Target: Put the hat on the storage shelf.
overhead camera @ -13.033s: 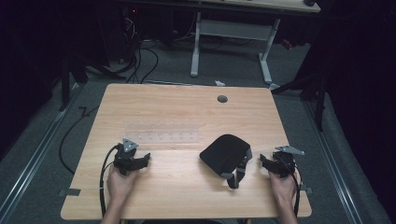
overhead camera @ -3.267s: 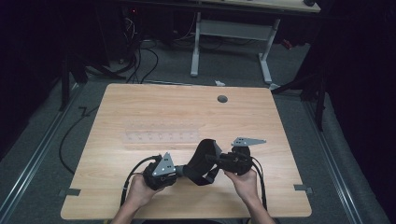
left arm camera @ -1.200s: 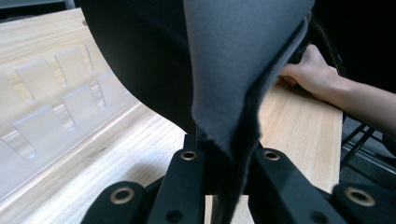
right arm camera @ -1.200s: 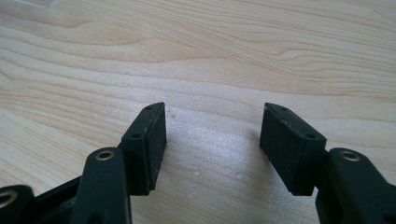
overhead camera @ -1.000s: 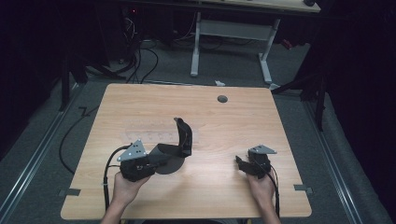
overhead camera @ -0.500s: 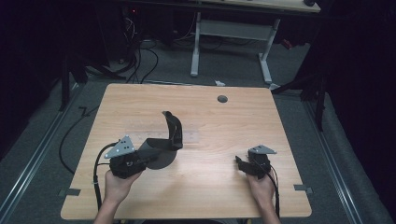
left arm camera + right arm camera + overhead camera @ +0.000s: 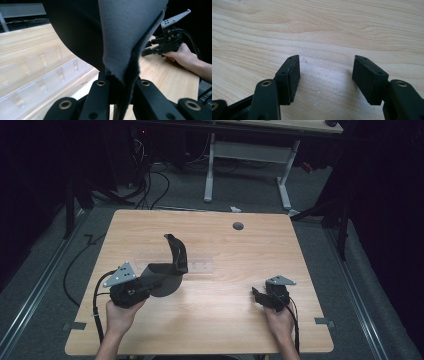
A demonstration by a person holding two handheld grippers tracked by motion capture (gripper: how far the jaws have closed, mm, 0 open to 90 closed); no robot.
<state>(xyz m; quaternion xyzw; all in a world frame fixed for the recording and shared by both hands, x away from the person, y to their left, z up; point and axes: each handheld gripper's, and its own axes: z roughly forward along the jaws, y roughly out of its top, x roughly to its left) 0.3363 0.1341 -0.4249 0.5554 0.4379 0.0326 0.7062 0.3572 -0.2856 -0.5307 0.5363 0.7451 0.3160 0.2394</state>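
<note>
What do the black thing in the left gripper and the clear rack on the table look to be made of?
Black piece: soft fabric, probably felt or foam-backed cloth; matte, a grey inner face and a rough cut edge, and it curls up limply from the left gripper. Clear rack: likely acrylic or similar hard plastic; see-through, glossy, with moulded dividers. Table: light wood grain, possibly laminate.

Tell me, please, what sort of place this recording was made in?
Probably a lab or workshop set up for recording handling work: a bare wooden table on grey carpet, loose cables trailing over the floor behind it, and a white-legged desk frame in the dark background.
</note>
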